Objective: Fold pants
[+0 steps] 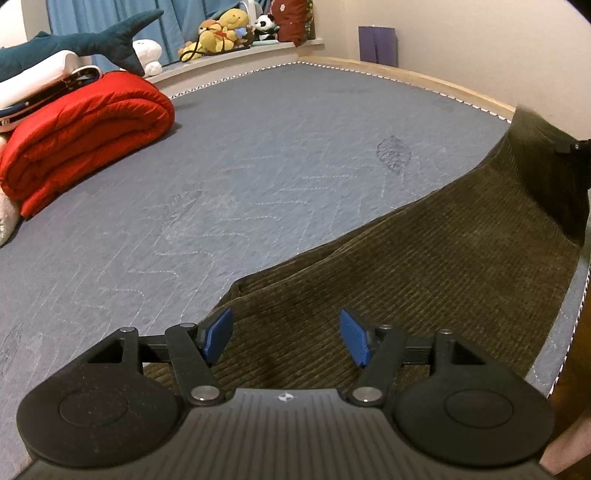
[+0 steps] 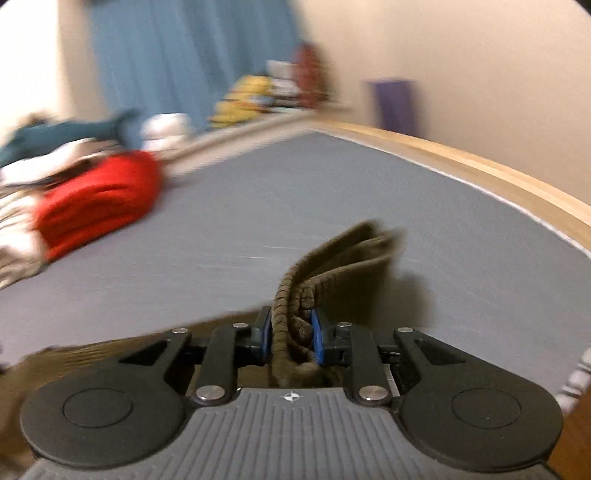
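Note:
Olive-brown corduroy pants (image 1: 424, 266) lie across the grey mattress (image 1: 258, 166), running from my left gripper up to the right, where one end is lifted. My left gripper (image 1: 286, 339) is open just above the near end of the pants, blue pads apart and holding nothing. My right gripper (image 2: 291, 339) is shut on a bunched end of the pants (image 2: 332, 266) and holds it above the mattress (image 2: 332, 192). It also shows at the right edge of the left wrist view (image 1: 572, 147). The right wrist view is blurred by motion.
A folded red quilt (image 1: 85, 133) with stacked bedding lies at the mattress's left. A blue shark plush (image 1: 74, 44) and other soft toys (image 1: 221, 33) sit along the back ledge. A wooden bed rim (image 1: 424, 79) runs along the far right side.

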The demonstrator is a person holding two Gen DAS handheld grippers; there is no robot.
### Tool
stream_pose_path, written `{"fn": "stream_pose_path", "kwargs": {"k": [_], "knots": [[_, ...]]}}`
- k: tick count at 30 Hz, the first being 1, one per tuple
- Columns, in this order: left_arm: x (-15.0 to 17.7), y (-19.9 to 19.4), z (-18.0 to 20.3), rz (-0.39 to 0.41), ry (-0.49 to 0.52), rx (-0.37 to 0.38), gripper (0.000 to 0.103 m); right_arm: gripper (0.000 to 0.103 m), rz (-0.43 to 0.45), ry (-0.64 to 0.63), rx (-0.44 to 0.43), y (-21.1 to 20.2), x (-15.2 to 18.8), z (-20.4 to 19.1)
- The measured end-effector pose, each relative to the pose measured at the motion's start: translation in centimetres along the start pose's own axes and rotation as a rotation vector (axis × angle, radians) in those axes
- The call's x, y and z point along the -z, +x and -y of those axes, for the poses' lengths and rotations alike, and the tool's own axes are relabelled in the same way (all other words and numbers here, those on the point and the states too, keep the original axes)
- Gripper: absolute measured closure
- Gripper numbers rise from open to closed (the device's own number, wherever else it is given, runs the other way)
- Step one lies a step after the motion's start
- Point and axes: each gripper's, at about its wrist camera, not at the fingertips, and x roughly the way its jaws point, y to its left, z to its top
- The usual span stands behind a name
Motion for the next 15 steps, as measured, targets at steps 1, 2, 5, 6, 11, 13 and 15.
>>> {"fn": "stream_pose_path", "kwargs": {"k": [1,2,5,6,11,13,15], "knots": [[0.1,0.0,-0.1,-0.002,0.000,-0.003,0.033,0.080,-0.006,-0.057,-0.055,0.6,0.0,-3.1],[0.2,0.1,-0.2,-0.003,-0.001,-0.006,0.033,0.080,-0.016,-0.098,-0.103,1.2,0.2,-5.8],[0.3,0.2,-0.7,-0.008,-0.017,-0.014,0.033,0.080,-0.082,-0.211,-0.258,3.2,2.1,-14.1],[0.3,0.3,-1.0,-0.012,-0.027,-0.017,0.033,0.080,-0.111,-0.248,-0.300,4.0,3.2,-16.9],[0.6,0.9,-3.2,-0.039,-0.109,-0.019,0.033,0.080,-0.269,-0.381,-0.437,7.4,8.6,-26.5],[0.7,1.1,-4.2,-0.054,-0.158,-0.002,0.033,0.077,-0.301,-0.446,-0.414,8.2,10.7,-29.1],[0.9,1.4,-4.9,-0.065,-0.207,0.021,0.033,0.071,-0.293,-0.478,-0.427,7.9,11.3,-30.5]]}}
